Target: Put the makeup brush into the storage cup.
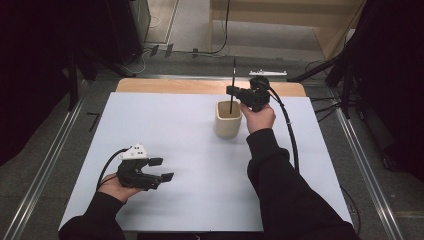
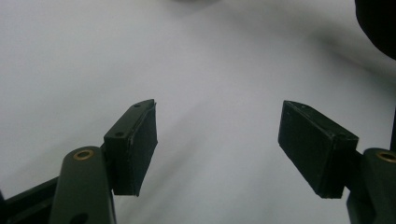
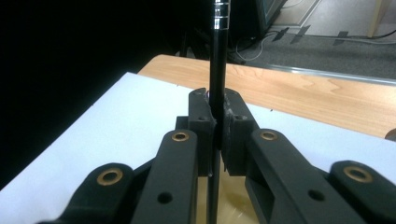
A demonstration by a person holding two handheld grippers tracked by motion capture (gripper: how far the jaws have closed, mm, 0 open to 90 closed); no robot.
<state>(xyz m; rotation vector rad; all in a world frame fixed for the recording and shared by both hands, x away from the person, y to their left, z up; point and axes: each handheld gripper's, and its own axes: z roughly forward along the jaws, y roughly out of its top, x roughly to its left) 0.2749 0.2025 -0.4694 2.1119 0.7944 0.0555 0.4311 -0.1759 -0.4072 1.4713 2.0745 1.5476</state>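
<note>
The right gripper (image 1: 233,90) is clamped on a slim black pen (image 3: 218,56), holding it upright with its lower end down inside a cream-coloured cup (image 1: 227,120). In the right gripper view the two pads press flat against the barrel from either side, and the pale rim of the cup shows just below them. The grip sits partway along the shaft, which leaves the top, with its silvery bands, free above the jaws and lets the lower part hang straight into the cup's mouth. That looks like the posture for standing the pen in the cup, or for drawing it out; which of the two cannot be told from here. Whether the tip already rests on the cup's bottom is hidden by the wall.

The left gripper (image 1: 161,169) lies low near the table's near left corner, well apart from the cup, its jaws spread wide with nothing between them. It seems parked out of the way, since the pen needs one hand only.

The work surface is a white sheet (image 1: 165,130) laid over a wooden table (image 1: 165,86), whose bare far edge shows beyond the sheet. Around it lie grey carpet, metal rails along both sides, black stands and loose cables, with the room's edges in deep shadow.
</note>
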